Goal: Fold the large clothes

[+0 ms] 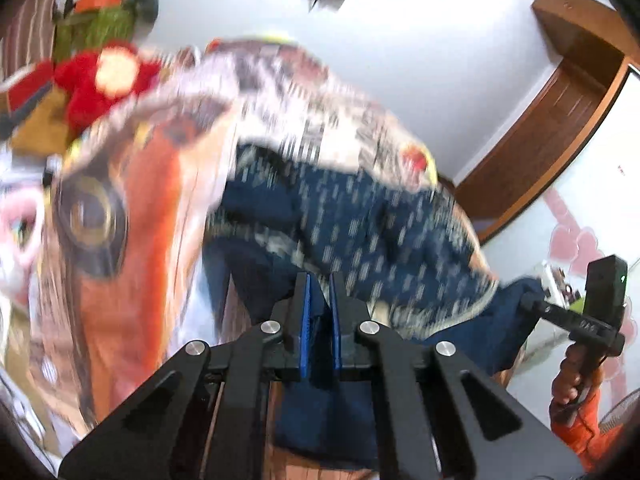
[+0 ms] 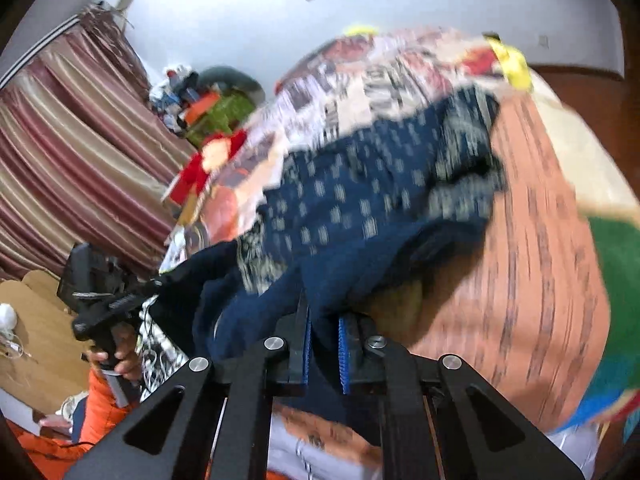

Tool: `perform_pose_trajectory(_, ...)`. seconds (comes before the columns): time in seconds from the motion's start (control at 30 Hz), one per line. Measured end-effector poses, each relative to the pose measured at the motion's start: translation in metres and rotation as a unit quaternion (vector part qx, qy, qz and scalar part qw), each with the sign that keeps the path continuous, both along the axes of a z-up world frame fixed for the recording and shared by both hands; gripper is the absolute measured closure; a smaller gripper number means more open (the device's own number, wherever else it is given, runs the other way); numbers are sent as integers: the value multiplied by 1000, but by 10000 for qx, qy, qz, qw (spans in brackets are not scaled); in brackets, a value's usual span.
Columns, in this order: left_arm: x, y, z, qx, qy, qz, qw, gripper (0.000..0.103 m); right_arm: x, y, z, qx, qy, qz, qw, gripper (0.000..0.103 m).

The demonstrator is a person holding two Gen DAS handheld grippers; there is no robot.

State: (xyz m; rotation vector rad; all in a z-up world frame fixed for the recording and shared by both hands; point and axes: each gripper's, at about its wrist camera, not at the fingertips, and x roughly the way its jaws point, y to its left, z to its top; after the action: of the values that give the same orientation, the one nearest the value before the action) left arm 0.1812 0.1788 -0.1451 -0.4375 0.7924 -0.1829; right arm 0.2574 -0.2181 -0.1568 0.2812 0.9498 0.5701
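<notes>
Navy patterned garment lies bunched on the bed's orange printed cover, its long axis slanting from the near edge up toward the wall. Left gripper and right gripper each pinch its near hem, jaws nearly together.

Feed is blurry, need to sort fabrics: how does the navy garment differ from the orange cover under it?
The navy garment is dark blue with small pale marks; the orange cover is rust-orange with thin dark stripes. The garment is bunched and pinched in both claws; the cover lies spread underneath. Both are patterned cloth.
</notes>
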Motion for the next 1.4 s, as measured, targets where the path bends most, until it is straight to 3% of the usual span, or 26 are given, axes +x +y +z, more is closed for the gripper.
perform_pose_trajectory(0.1,28,2,14,277,-198,208,9992,95,21,-1,17,-42,-358,-164,9992,95)
perform_pose_trajectory(0.2,56,8,0,616,0,468,9970,95,48,-4,23,-95,-469,-330,9983,95)
perform_pose_trajectory(0.33,86,18,-56,812,740,719,9913,95,82,-4,6,-667,-484,-556,9950,95)
perform_pose_trajectory(0.47,96,26,-132,1210,1725,934,9731,96,108,-3,-29,-1301,-298,-718,9885,94)
perform_pose_trajectory(0.57,89,32,-163,1165,2078,947,9666,96,113,-10,-42,-1286,-97,-712,9891,94)
perform_pose_trajectory(0.77,73,41,-149,1236,2003,867,9680,96,111,-29,-30,-974,336,-648,9926,94)
perform_pose_trajectory(0.87,62,46,-128,1259,1821,857,9714,91,104,-33,-18,-1037,250,-693,9919,94)
perform_pose_trajectory(0.93,55,47,-115,1229,1693,889,9738,78,96,-33,-9,-1376,15,-814,9871,94)
perform_pose_trajectory(1.0,46,50,-103,1165,1539,939,9767,61,86,-31,-2,-2259,-314,-1072,9677,94)
perform_pose_trajectory(1.07,37,50,-95,1113,1421,939,9791,56,79,-34,-1,-2643,-312,-1074,9579,94)
perform_pose_trajectory(1.17,28,44,-95,1078,1396,846,9807,50,64,-50,1,-1881,97,-931,9777,94)
perform_pose_trajectory(1.27,21,35,-106,970,1499,674,9816,48,51,-54,5,-1286,298,-851,9876,94)
perform_pose_trajectory(1.4,18,27,-131,553,1773,372,9819,48,36,-44,14,-848,209,-748,9934,94)
